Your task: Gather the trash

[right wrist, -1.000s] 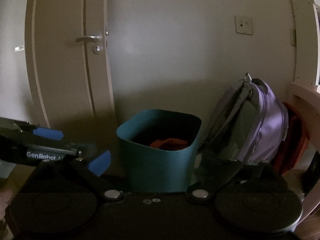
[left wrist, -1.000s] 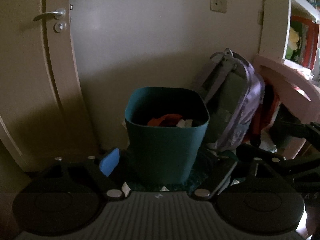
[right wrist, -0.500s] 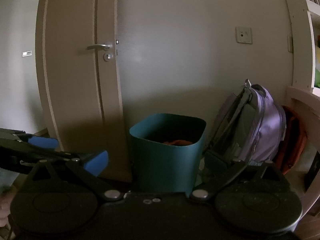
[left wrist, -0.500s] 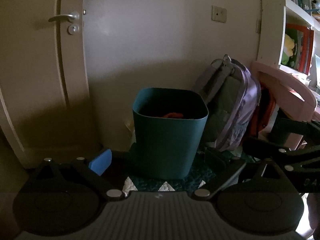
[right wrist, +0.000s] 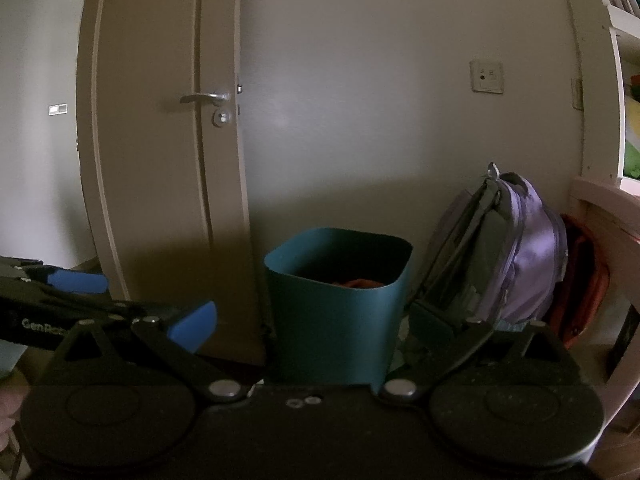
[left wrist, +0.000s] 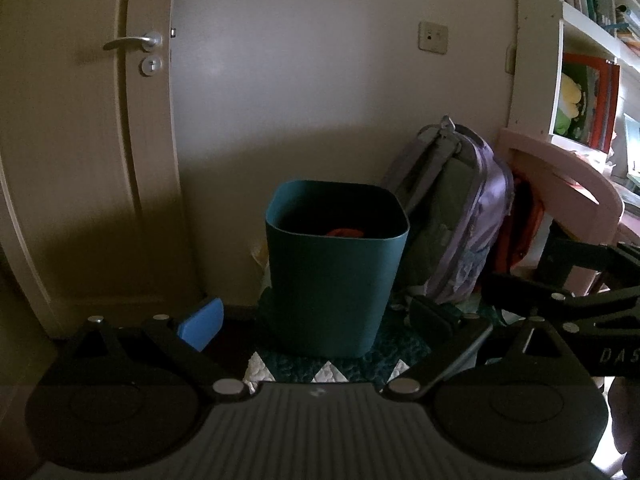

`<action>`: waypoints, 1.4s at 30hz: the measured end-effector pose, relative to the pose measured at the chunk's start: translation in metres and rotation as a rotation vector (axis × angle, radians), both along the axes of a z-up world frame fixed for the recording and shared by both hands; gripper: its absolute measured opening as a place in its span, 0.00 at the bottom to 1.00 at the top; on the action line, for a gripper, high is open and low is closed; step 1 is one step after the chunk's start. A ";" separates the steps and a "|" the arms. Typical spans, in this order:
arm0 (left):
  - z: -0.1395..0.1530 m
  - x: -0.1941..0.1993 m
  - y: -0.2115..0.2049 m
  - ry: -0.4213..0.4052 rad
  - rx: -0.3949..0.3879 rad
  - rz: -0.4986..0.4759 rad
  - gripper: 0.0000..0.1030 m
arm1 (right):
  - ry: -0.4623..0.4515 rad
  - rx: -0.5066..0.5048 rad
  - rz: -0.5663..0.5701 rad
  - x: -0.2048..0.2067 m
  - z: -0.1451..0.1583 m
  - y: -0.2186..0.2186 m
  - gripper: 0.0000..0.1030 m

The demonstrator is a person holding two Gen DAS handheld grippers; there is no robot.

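Dim light fills this corner of the bedroom, where a plain beige wall meets a cream door with a silver lever handle, and everything worth watching sits around the square, dark teal plastic waste bin standing on the floor against that wall. Under the bin lies a dark green quilted mat with white triangles; to the right of the bin leans a purple and grey fabric backpack, almost touching its side, and beyond that a pale pink piece of furniture. Down inside the bin I can make out an orange-red crumpled piece of trash, only its top showing over the rim. The left gripper hangs in front of the bin with its jaws spread wide and nothing between them; the right gripper is likewise spread and empty, a little farther back from the bin, and each shows at the edge of the other's view. I see no loose trash on the floor near the bin, though the shadows there are deep. If the bin itself is to be carried, I judge it light, stiff and smooth-walled, so likely slippery; its thin upper rim looks the best place to pinch, one wall between the fingers, since the body is too broad for these jaws. The crumpled piece inside looks soft and near weightless, and would take a pinch anywhere on its bulk.
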State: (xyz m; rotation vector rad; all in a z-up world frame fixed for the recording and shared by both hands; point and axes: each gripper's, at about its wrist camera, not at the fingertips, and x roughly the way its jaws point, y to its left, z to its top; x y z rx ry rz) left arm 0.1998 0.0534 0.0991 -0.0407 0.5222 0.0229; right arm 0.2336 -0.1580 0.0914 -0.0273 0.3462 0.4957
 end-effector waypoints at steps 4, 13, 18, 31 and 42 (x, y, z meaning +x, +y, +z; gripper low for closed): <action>0.001 -0.004 0.000 -0.007 -0.002 0.002 0.97 | -0.003 0.002 0.000 -0.003 0.001 -0.002 1.00; 0.005 -0.013 0.001 -0.024 -0.015 0.006 0.97 | -0.005 0.004 -0.006 -0.007 0.001 -0.002 1.00; 0.007 -0.018 0.001 -0.037 -0.014 0.001 0.97 | -0.011 0.016 -0.008 -0.009 0.001 -0.005 1.00; 0.009 -0.025 -0.002 -0.053 -0.007 -0.003 0.97 | -0.014 0.034 -0.003 -0.011 0.000 -0.009 1.00; 0.006 -0.026 -0.007 -0.063 0.006 -0.006 0.97 | -0.027 0.033 -0.009 -0.016 -0.002 -0.010 1.00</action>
